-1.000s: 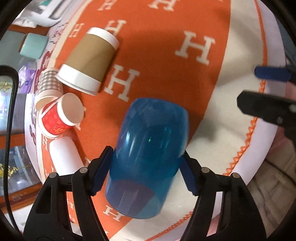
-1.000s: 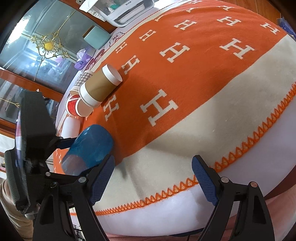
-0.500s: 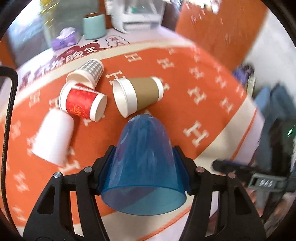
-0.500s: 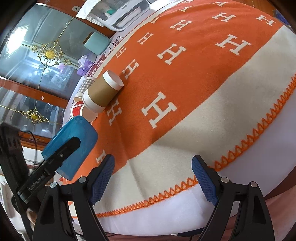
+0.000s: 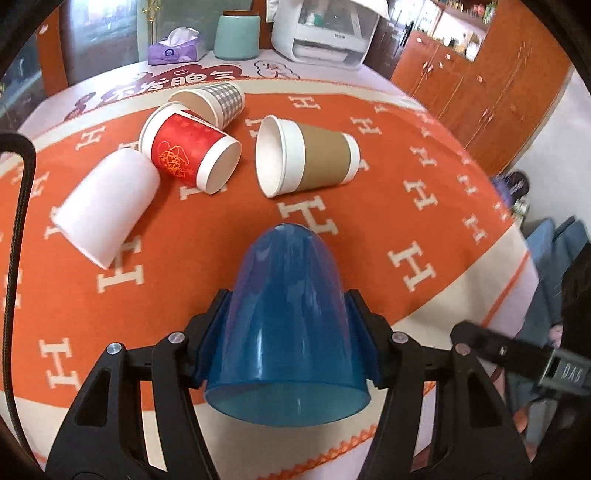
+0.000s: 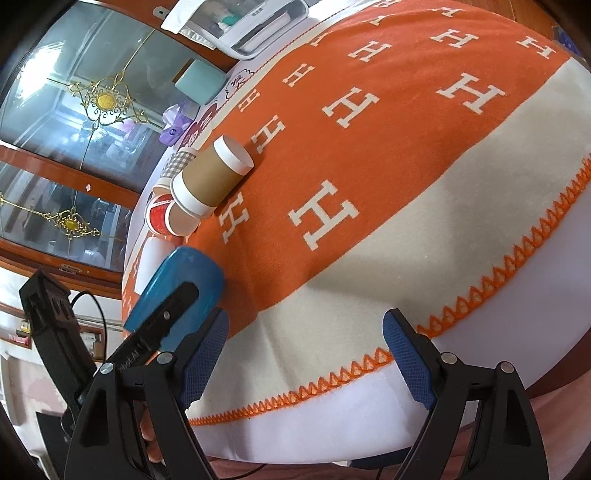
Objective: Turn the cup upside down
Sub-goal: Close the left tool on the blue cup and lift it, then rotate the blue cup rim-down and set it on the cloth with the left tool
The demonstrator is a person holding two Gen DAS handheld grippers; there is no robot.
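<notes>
Blue cup (image 5: 288, 332) is clamped across its wall between the jaws of the left gripper (image 5: 288, 343), mouth toward the camera, closed end pointing forward over the bench. The side grip is judged deliberate: both ends are left free, so the cup can be rolled at the wrist and set down rim-first. The flip is judged partway; the cup is not yet seated mouth-down. Whether it touches the cloth cannot be told.

Ahead-left of the jaws, a white cup (image 5: 107, 210) is seen lying on its side. Next to it lie a red cup (image 5: 192, 155) and, behind that, a checked cup (image 5: 218, 101). Straight ahead, well clear of the jaws, a brown-sleeved cup (image 5: 306, 158) lies with its mouth leftward. All four are judged to be waiting for the same treatment.

Right gripper (image 6: 303, 354) is held off the bench edge with jaws spread wide and nothing between them; the blue cup is seen just left of its left jaw.

Bench is covered by an orange blanket (image 5: 424, 173) with white H marks, a cream border and orange zigzag stitching. At the far edge, a tissue box (image 5: 177, 50), a teal canister (image 5: 236, 35) and a white appliance (image 5: 325, 33) are seen. Glass-fronted cabinet doors with gold ornament (image 6: 103, 101) are visible at left, orange wooden cabinets (image 5: 480, 85) at right.
</notes>
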